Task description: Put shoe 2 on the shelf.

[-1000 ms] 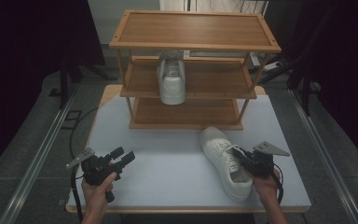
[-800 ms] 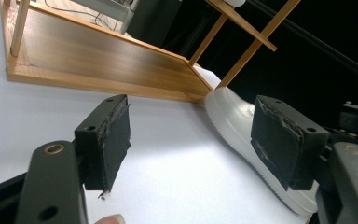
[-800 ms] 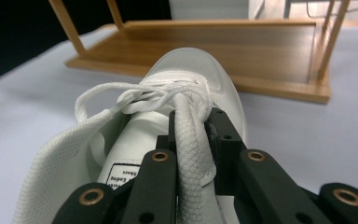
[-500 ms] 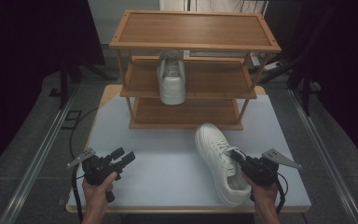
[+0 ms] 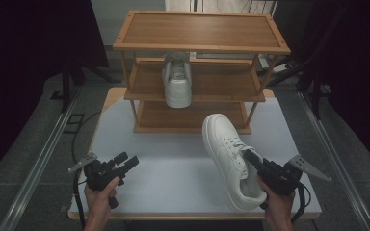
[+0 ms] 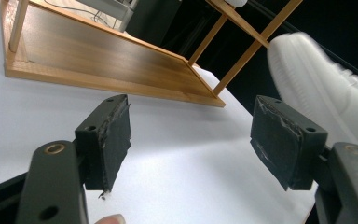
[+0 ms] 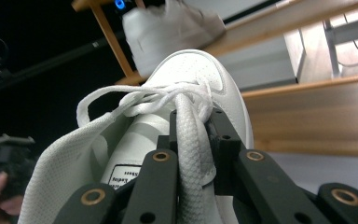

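One white shoe (image 5: 231, 159) clamped by tongue in R gripper (image 5: 248, 157) | L gripper (image 5: 126, 161) released, well apart

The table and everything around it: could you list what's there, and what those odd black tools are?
Shoe rack: one, wooden, three shelves, at the far end of the table.
Shoe on the rack: one, white, on the middle shelf, toe towards the person.
Held shoe: one, white, laced, on the near right of the table, gripped by its collar, toe pointing at the rack.
Table: one, white top, wooden edge.
Left gripper: one, black, near left over the table, jaws apart, nothing between them.
Right gripper: one, black, jaws closed on the held shoe.
Hands: two, one round each gripper's handle, at the near edge.
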`<move>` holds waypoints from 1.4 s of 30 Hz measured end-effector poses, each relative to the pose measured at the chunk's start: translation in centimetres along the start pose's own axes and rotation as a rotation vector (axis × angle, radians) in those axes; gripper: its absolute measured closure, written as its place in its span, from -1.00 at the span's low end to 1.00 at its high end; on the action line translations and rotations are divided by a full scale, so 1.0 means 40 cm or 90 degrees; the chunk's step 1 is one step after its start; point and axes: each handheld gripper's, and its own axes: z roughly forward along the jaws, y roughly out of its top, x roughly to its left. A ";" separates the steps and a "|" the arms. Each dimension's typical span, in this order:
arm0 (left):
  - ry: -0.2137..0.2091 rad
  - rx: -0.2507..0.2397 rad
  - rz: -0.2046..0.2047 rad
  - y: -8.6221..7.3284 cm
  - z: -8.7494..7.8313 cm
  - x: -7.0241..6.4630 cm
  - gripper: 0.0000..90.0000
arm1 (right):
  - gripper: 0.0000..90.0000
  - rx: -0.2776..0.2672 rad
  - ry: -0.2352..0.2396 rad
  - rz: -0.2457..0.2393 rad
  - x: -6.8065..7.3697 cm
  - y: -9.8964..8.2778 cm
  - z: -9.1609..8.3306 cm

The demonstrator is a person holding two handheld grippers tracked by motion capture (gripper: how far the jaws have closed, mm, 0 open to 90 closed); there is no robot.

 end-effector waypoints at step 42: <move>-0.008 0.020 0.007 -0.005 0.011 0.005 -0.36 | 0.82 -0.075 -0.101 0.003 0.062 0.316 0.295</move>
